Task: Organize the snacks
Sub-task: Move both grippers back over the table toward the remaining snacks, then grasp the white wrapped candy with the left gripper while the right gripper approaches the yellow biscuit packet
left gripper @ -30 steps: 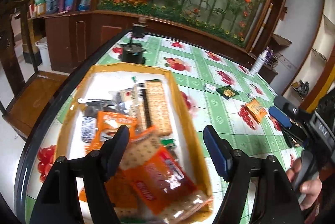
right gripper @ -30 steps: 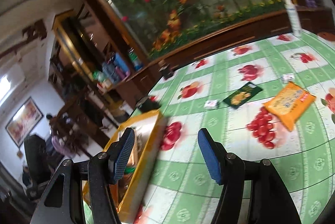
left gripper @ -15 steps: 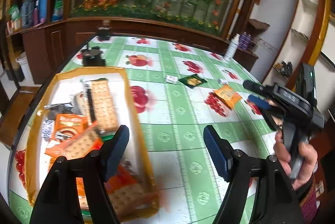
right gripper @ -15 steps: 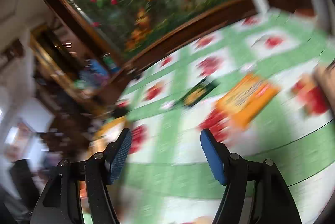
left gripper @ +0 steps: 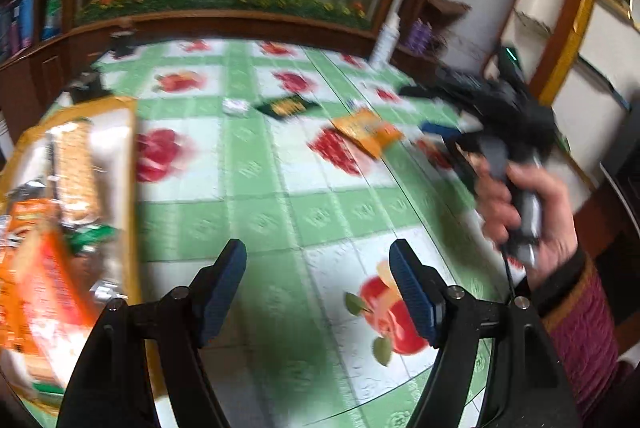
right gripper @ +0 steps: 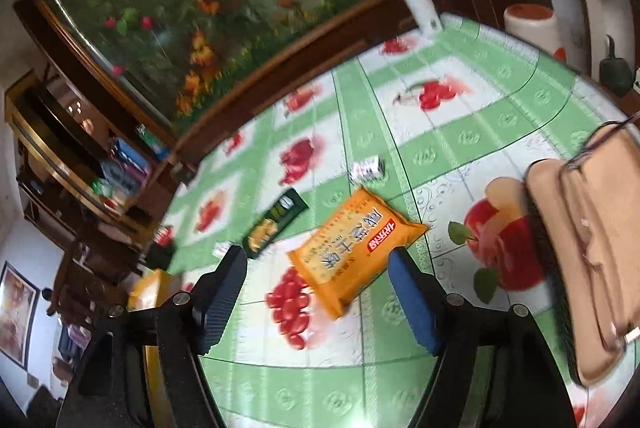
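Flat orange foil snack packet with red label (right gripper: 352,260) lying loose on the green-and-white fruit-print tabletop (right gripper: 460,131), centre of the right wrist view, just beyond the right gripper (right gripper: 316,288) and framed between its blue-padded jaws. Not touched by either pad; jaws spread wide, nothing held. Just up and left of it, a slim dark green packet (right gripper: 276,224); above it, a small white wrapped piece (right gripper: 366,167), both also loose on the tabletop. Seen again in the left wrist view, blurred, at upper centre: orange packet (left gripper: 366,131), green packet (left gripper: 286,105).

At the left edge of that view, a yellow-rimmed rectangular tray (left gripper: 130,187) already loaded with cracker sleeves and orange packets. Judged well along: most snacks gathered, three or so stragglers left to collect.

Left gripper (left gripper: 318,292) at lower centre over bare tabletop, jaws wide, empty. Tan bag (right gripper: 588,248) at right edge of the right wrist view.
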Demonstrator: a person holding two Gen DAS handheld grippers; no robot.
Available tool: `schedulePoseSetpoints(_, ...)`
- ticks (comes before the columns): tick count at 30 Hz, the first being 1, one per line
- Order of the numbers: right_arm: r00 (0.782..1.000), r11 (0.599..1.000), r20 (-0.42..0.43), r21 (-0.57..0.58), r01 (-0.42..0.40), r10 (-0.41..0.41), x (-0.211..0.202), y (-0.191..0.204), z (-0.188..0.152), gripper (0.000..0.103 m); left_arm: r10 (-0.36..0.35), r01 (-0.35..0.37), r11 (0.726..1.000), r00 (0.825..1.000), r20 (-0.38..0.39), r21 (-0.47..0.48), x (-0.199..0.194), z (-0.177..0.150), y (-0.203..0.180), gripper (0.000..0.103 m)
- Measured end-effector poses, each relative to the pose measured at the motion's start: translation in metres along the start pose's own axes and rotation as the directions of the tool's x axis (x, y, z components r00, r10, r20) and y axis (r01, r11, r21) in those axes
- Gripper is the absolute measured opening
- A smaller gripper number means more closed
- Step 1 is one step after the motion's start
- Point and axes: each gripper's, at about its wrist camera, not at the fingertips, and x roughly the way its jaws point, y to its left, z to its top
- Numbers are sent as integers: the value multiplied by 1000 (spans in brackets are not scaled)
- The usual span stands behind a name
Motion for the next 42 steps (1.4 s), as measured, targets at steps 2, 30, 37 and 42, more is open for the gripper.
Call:
schedulePoseSetpoints(2, 999, 999, 4, -21, 48, -48, 9, -1, 5, 77, 3, -2, 1000, 1000, -29, 24, 13, -5, -8, 73)
schedulePoseSetpoints(30, 984, 950, -172, -311, -19, -37, 18, 40, -41, 78, 100, -112, 976, 992, -71, -189, 27, 106, 48, 79)
schedulePoseSetpoints(37, 995, 981, -96, -194, -4, -15, 2, 22, -17, 78, 149, -194, 959, 966, -213, -208, 117, 161, 69, 78)
schedulePoseSetpoints(42, 995, 988, -99, -148, -39, 25, -3, 23, -14, 78, 162, -224, 954, 944, -288, -197, 159, 165, 80, 64)
